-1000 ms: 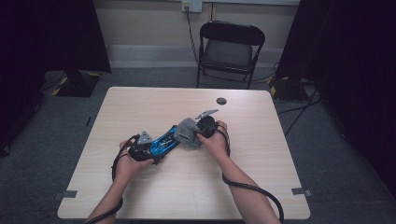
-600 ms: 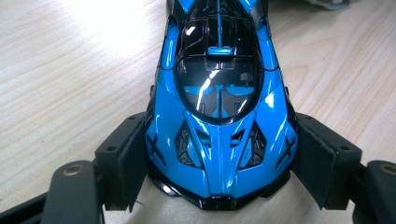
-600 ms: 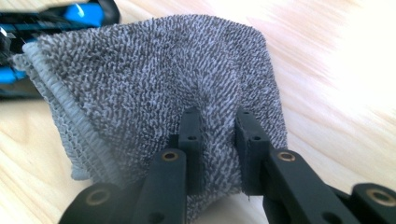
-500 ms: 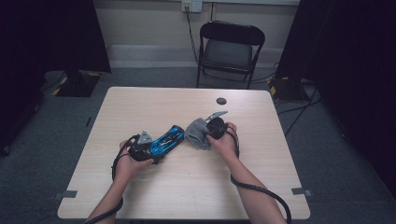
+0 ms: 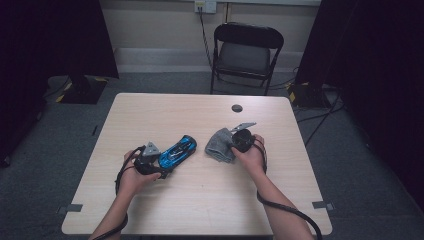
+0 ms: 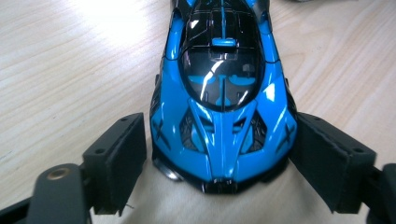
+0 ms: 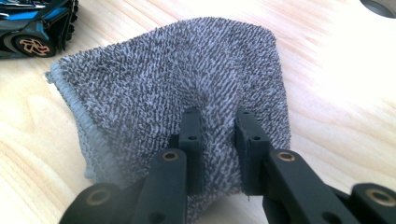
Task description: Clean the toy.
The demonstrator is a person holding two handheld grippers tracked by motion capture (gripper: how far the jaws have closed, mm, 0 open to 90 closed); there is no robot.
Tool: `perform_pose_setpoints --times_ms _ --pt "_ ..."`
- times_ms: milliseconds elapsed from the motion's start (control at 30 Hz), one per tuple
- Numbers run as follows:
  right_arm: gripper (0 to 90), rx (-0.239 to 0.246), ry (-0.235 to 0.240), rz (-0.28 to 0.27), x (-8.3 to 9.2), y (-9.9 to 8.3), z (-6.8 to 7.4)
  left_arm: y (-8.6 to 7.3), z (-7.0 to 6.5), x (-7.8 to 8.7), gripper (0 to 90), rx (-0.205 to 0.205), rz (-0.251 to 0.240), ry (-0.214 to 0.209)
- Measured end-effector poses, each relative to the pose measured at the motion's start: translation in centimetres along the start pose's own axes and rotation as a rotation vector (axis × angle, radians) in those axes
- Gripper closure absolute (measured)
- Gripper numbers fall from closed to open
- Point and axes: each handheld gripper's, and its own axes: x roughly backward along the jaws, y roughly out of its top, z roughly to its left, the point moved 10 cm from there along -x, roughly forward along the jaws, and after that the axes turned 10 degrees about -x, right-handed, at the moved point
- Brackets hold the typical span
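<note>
Wiping down a toy car looks to be the job in hand. The blue toy car (image 5: 177, 151) sits on the counter (image 5: 210, 200) left of centre, one end lying between the jaws of the left tool (image 5: 162, 166). In the left tool's own view the jaws have just been opening: both pads stand off the car's flanks, a gap on each side, so the car (image 6: 223, 93) is released and rests on its own wheels. The right tool (image 5: 226, 143) is clenched on a grey cloth (image 5: 219, 145), a fold of terry pinched between its pads (image 7: 191, 135); the cloth lies bunched on the counter just right of the car, apart from it. Risks, as judged: with the car let go, any push from the cloth would roll or skid it across the smooth wood, since nothing braces it; the pinch takes only a small fold, so dragging could pull the cloth free; the open left pads could nudge the car if that hand shifts. Pose: left hand (image 5: 131, 176) low, palm over the tool, forearm in from the bottom edge, tool aimed up and right along the car. Right hand (image 5: 250, 152) wraps its tool from behind, pointing left toward the cloth, cable trailing along the forearm. A small dark disc (image 5: 237, 108) lies farther back.
</note>
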Motion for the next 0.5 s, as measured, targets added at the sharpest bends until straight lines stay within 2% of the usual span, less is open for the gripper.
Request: perform_pose_setpoints --times_ms 67,300,500 --pt "75.6 -0.001 0.000 -0.003 0.2 -0.1 -0.1 0.1 0.0 0.4 19.5 -0.007 -0.003 0.001" --pt "75.7 0.000 0.014 -0.025 1.2 0.2 0.1 1.0 -0.2 1.9 20.5 0.015 -0.035 -0.018" --pt "75.7 0.008 0.028 -0.037 1.9 0.1 0.3 3.1 -0.2 2.7 21.6 0.028 -0.088 -0.017"
